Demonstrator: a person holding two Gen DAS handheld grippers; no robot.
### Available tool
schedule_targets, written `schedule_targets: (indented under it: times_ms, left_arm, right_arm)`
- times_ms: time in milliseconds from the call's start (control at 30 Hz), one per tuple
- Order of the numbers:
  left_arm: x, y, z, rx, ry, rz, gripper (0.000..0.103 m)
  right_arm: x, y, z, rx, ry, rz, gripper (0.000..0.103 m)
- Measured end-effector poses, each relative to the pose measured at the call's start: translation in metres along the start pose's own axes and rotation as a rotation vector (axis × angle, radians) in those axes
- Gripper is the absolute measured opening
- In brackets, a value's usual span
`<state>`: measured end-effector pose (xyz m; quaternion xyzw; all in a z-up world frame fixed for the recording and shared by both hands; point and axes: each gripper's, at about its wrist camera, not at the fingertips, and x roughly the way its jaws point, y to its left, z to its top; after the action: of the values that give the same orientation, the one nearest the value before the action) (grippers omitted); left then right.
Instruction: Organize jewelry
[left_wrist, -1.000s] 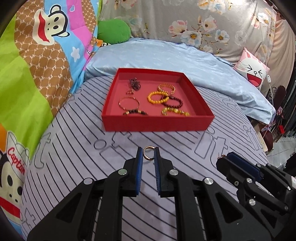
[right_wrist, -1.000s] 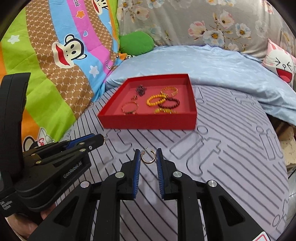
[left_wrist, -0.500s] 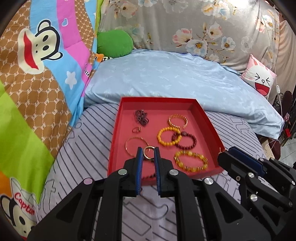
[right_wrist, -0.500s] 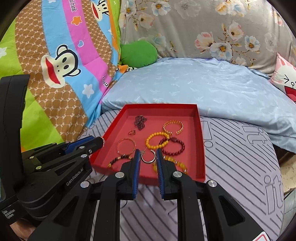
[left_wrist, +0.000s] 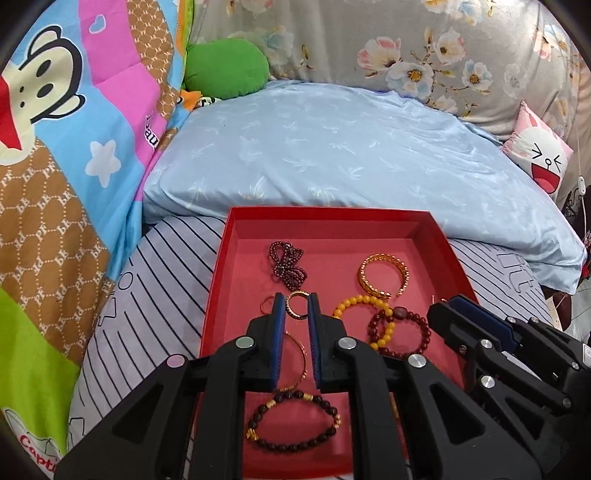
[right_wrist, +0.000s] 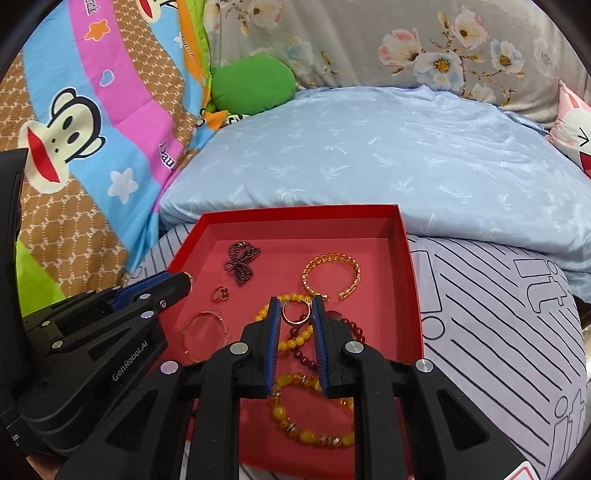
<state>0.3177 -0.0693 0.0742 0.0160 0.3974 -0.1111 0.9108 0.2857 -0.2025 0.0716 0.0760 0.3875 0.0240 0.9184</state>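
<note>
A red tray (left_wrist: 218, 280) lies on the striped bedspread; it also shows in the right wrist view (right_wrist: 412, 288). It holds several bracelets, a dark bead strand (left_wrist: 286, 264), a gold cuff (left_wrist: 384, 275) and a small ring (right_wrist: 220, 294). My left gripper (left_wrist: 296, 306) is shut on a small hoop earring (left_wrist: 295, 304) over the tray's middle left. My right gripper (right_wrist: 295, 312) is shut on a gold hoop earring (right_wrist: 295, 313) above the yellow bead bracelet (right_wrist: 291, 339). Both hover over the tray.
A pale blue pillow (left_wrist: 332, 147) lies just behind the tray. A cartoon monkey blanket (left_wrist: 66, 147) rises on the left, with a green cushion (left_wrist: 227, 68) at the back. Striped bedspread (right_wrist: 498, 314) extends to the right of the tray.
Both grippers moved forward with their earrings, from over the bedspread in front of the tray to above the tray's inside. Both stayed shut.
</note>
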Motion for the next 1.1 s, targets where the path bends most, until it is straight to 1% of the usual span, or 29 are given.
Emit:
schedule_targets:
  times_ms: [367, 467, 567, 600, 633, 667, 700, 733, 833, 1100]
  left_arm:
    - [0.033, 0.0, -0.001, -0.004, 0.049, 0.007, 0.012]
    - [0.037, 0.0, -0.002, -0.01, 0.062, 0.005, 0.012]
    - [0.037, -0.001, -0.003, 0.002, 0.054, 0.02, 0.013]
    - [0.036, -0.001, -0.003, 0.006, 0.048, 0.026, 0.017]
    - [0.035, -0.002, -0.003, 0.007, 0.047, 0.03, 0.025]
    - [0.035, -0.002, -0.003, 0.004, 0.046, 0.033, 0.03]
    - [0.034, -0.002, -0.003, 0.0, 0.042, 0.037, 0.04]
    - [0.032, -0.002, -0.004, -0.003, 0.035, 0.048, 0.043]
    - [0.028, -0.002, -0.004, 0.003, 0.03, 0.059, 0.043]
    - [0.015, -0.004, -0.01, 0.0, 0.026, 0.057, 0.043]
  right_arm:
    - [0.029, -0.001, 0.002, -0.017, 0.034, -0.029, 0.017]
    - [0.033, -0.001, 0.002, -0.016, 0.04, -0.033, 0.017]
    - [0.034, -0.001, 0.002, -0.018, 0.044, -0.034, 0.017]
    - [0.033, -0.001, 0.002, -0.018, 0.039, -0.037, 0.017]
    - [0.033, -0.001, 0.002, -0.019, 0.036, -0.04, 0.019]
    - [0.033, 0.0, 0.002, -0.02, 0.036, -0.04, 0.019]
    - [0.033, 0.0, 0.002, -0.018, 0.034, -0.044, 0.021]
    - [0.032, 0.0, 0.002, -0.016, 0.031, -0.05, 0.023]
    - [0.028, 0.001, 0.0, -0.021, 0.023, -0.064, 0.026]
    - [0.011, 0.004, -0.008, -0.035, 0.011, -0.082, 0.027]
